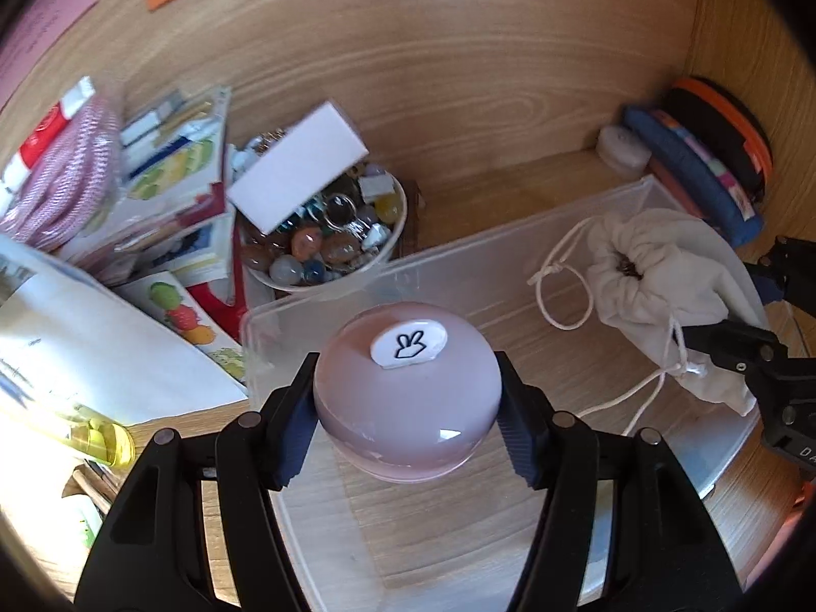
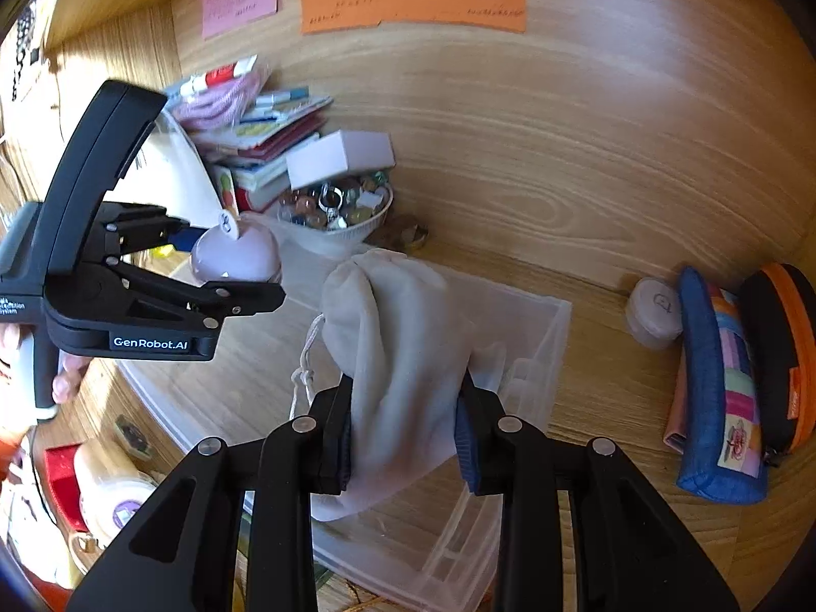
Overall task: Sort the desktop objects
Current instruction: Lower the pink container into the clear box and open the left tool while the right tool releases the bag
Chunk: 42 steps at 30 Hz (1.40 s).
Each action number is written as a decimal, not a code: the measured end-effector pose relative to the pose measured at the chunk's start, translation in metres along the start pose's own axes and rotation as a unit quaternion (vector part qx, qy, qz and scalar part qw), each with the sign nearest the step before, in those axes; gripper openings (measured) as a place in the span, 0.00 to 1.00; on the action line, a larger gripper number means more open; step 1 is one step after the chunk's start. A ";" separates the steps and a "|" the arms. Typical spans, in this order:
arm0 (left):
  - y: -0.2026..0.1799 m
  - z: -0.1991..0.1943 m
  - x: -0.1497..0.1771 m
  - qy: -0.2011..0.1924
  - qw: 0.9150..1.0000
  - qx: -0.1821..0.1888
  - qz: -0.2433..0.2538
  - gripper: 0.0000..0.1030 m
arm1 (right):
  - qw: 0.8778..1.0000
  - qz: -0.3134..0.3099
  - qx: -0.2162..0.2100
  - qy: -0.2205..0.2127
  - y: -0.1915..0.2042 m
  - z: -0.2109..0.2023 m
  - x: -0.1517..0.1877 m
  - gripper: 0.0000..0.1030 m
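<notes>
1. holding a glossy round pink jar (image 1: pixel 405 392) clenched in my left gripper (image 1: pixel 405 408), above the clear plastic bin (image 1: pixel 510 250).
2. my right gripper (image 2: pixel 405 433) grasps a white drawstring cloth pouch (image 2: pixel 398 336) over that bin.

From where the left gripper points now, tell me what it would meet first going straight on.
Probably the far wall of the clear plastic bin, with the bowl of stones just behind; depth is unclear. The left gripper holds the pink jar.
</notes>
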<state>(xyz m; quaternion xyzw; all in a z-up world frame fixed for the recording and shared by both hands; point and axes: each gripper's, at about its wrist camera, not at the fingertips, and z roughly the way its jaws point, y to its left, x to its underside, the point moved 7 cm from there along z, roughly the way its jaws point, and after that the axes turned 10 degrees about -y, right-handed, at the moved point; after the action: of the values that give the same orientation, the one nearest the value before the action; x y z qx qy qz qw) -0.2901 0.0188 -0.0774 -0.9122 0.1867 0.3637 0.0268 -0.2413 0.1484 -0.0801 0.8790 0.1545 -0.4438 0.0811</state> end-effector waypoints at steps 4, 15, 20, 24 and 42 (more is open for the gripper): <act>-0.005 0.011 0.005 0.021 1.000 0.004 0.019 0.61 | 1.000 -0.015 0.001 0.020 0.002 0.011 0.005 0.28; -0.013 0.029 0.012 0.064 0.997 0.009 0.038 0.61 | 0.995 -0.053 0.004 0.083 0.006 0.036 0.019 0.31; -0.015 0.030 0.013 0.069 0.996 0.002 0.049 0.63 | 0.994 -0.058 0.007 0.088 0.010 0.038 0.021 0.31; -0.016 0.030 0.013 0.073 0.996 -0.006 0.057 0.68 | 0.993 -0.070 0.012 0.092 0.013 0.039 0.023 0.35; -0.012 -0.021 0.000 0.007 0.999 -0.012 0.039 0.84 | 0.997 -0.072 0.034 0.021 0.019 -0.012 -0.007 0.71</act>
<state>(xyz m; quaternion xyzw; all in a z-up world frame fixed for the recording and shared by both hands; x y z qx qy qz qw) -0.2715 0.0263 -0.0629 -0.9069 0.2182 0.3604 -0.0003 -0.2297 0.1323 -0.0677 0.8768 0.2039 -0.4352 0.0162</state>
